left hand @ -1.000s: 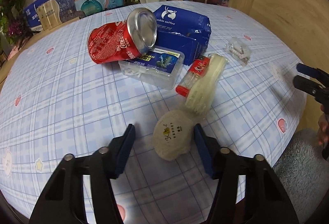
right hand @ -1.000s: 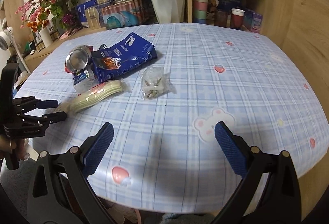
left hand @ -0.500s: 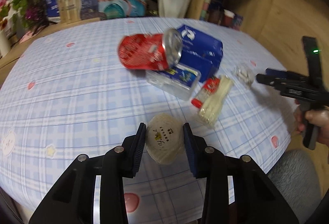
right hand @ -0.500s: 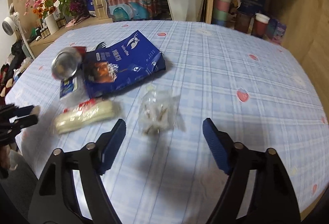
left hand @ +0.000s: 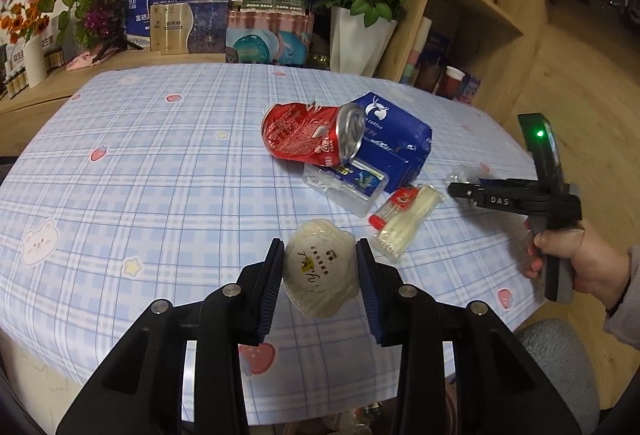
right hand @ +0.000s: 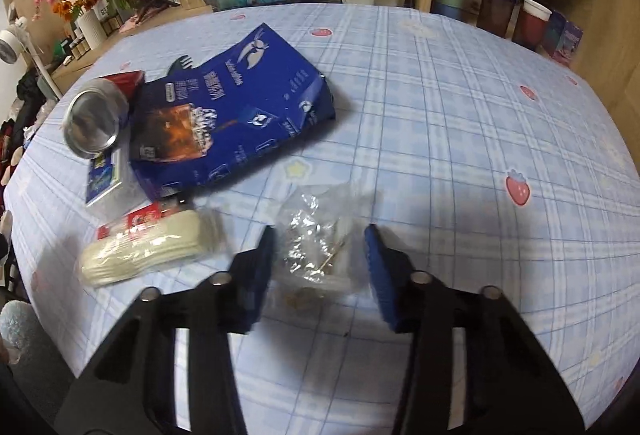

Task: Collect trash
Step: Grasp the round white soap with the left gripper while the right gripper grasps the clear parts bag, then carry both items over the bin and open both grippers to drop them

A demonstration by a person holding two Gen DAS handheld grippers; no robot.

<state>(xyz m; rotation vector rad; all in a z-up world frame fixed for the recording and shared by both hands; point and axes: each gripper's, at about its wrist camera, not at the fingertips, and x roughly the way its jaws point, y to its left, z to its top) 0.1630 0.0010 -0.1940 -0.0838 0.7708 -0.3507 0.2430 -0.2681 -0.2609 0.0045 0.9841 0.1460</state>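
My left gripper [left hand: 320,267] is shut on a round cream paper wrapper [left hand: 320,275] with printed lettering, held just above the table's near edge. Beyond it lie a crushed red can [left hand: 308,135], a blue coffee bag [left hand: 394,131], a clear plastic box [left hand: 348,183] and a pack of pale sticks [left hand: 408,223]. My right gripper [right hand: 320,251] points down at a small clear crinkled bag [right hand: 316,243]. Its jaws are closing, with the bag between the blue pads [right hand: 376,255] and small gaps still showing. From the left wrist view, the right gripper [left hand: 454,191] sits at that clear bag [left hand: 462,173].
A checked blue tablecloth [left hand: 160,175] covers the table. Flower vases [left hand: 360,39], gift boxes [left hand: 208,11] and wooden shelves [left hand: 480,7] with cups stand behind it. A person's hand [left hand: 568,255] holds the right gripper. A grey fluffy seat [left hand: 556,351] lies below the table's right edge.
My left gripper closed on the cream wrapper and lifted it off the table. The right gripper travelled left to the clear bag and its jaws narrowed around it.
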